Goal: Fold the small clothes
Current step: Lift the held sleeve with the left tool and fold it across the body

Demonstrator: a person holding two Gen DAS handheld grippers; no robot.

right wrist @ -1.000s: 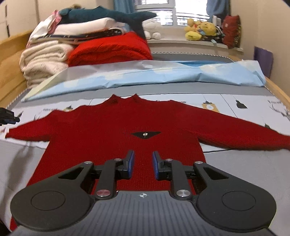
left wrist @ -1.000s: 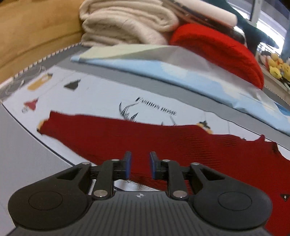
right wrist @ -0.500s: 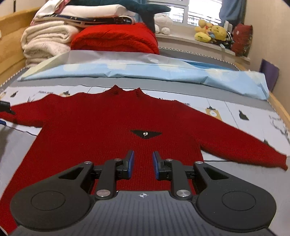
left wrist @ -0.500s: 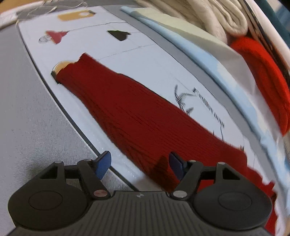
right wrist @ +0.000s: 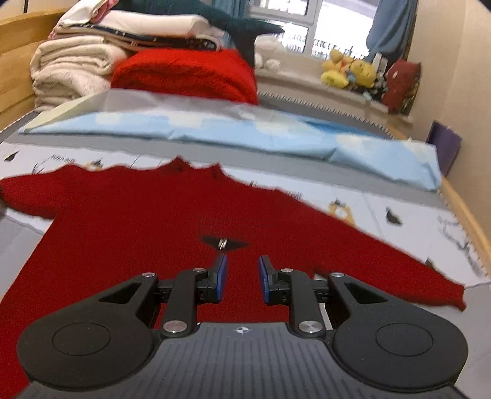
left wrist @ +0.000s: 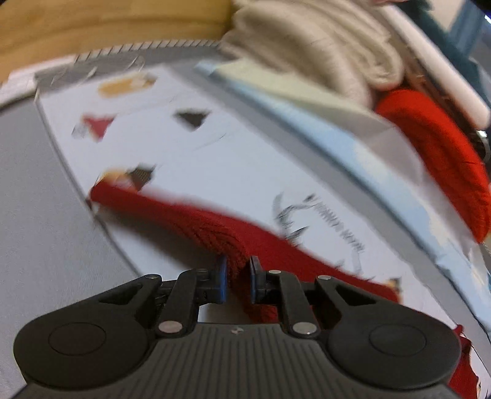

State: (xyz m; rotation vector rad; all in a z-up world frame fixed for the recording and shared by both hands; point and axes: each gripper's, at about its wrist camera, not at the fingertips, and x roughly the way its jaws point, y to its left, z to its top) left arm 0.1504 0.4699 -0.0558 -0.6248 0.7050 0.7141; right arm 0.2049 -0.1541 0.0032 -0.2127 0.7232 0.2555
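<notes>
A small dark red knit sweater lies flat on the bed, front up, sleeves spread, with a black diamond patch on the chest. In the left wrist view my left gripper is shut on the sweater's left sleeve, pinching a raised fold of knit; the cuff lies further left. My right gripper hovers over the lower chest with a narrow gap between its blue pads, holding nothing. The right sleeve stretches toward the bed's right edge.
A printed white and grey sheet covers the bed. A light blue folded cover lies beyond the sweater. Folded cream blankets, a bright red blanket and plush toys sit at the back. Wooden bed rails run along the sides.
My left gripper opened wide over the left sleeve, then shut on it and bunched it up. My right gripper moved forward over the sweater's body, its jaw gap slightly wider.
</notes>
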